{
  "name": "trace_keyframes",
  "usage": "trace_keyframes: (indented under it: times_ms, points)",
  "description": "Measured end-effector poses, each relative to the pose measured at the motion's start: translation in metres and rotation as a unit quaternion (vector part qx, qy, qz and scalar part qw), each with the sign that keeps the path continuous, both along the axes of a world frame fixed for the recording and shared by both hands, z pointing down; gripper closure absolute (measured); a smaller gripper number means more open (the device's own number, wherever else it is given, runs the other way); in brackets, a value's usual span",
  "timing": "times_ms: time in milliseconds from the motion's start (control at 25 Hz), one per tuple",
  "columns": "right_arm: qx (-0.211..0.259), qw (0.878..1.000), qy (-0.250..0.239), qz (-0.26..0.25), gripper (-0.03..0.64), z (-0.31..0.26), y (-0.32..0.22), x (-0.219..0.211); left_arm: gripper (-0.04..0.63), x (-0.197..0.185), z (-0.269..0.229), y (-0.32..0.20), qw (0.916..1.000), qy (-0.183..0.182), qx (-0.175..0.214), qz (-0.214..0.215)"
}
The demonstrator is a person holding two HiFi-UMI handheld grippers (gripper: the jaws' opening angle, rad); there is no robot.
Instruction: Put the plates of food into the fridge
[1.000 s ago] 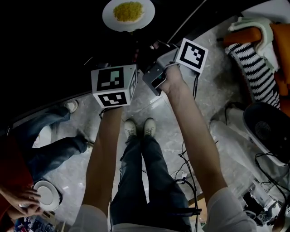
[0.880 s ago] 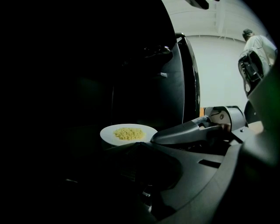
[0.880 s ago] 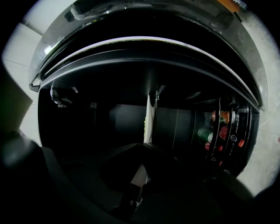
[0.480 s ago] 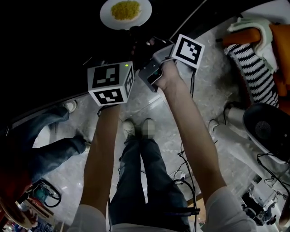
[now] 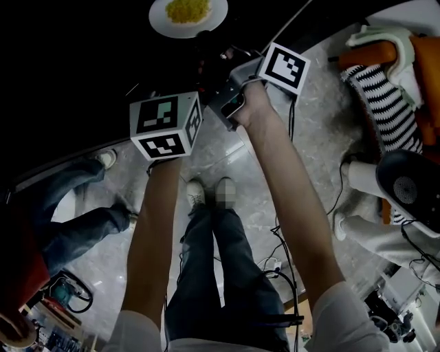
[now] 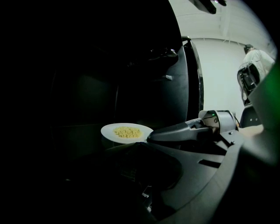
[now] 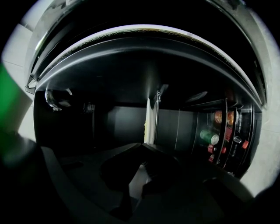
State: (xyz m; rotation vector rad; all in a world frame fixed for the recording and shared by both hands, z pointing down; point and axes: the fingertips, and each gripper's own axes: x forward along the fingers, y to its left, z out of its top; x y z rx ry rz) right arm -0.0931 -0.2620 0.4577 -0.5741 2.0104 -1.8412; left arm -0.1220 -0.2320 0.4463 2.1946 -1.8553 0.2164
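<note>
Edging farther forward than 1 second ago, plate [image 5: 187, 12] clamped in right gripper [image 7: 145, 146] fingers, left gripper [image 6: 138, 146] fingers closed, empty.

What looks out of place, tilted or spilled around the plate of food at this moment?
Nothing stands out. In the left gripper view the plate sits level, gripped at its rim by the right gripper. The yellow food lies heaped at its middle, with none spilled onto the rim.
</note>
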Motion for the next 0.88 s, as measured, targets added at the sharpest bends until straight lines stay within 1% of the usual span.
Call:
trace_keyframes:
  times_ms: [280,520,600,680,760,880]
  points:
    - [0.003,1.000,-0.003,0.010,0.607,-0.004,-0.009,-0.002,0.589,0.001,-0.002,0.000,1.0000,-0.002,0.003,-0.001]
    - [0.007,1.000,0.007,0.011,0.607,-0.004,-0.007,-0.001,0.589,-0.004,-0.003,0.000,1.0000,-0.006,0.005,-0.002]
    - [0.008,1.000,0.009,0.012,0.607,-0.002,-0.007,0.002,0.589,-0.004,-0.004,-0.001,1.0000,-0.001,0.006,-0.001]
    - [0.016,1.000,0.011,0.017,0.607,-0.003,-0.008,0.005,0.589,-0.006,-0.006,-0.002,0.9999,0.004,0.013,-0.003]
    - [0.027,0.999,0.013,0.024,0.607,-0.006,-0.009,0.008,0.589,-0.007,-0.008,-0.001,0.9998,-0.002,0.019,-0.006]
    - [0.034,0.999,0.019,0.025,0.607,-0.009,-0.008,0.012,0.589,-0.006,-0.009,0.002,0.9998,0.000,0.019,0.001]
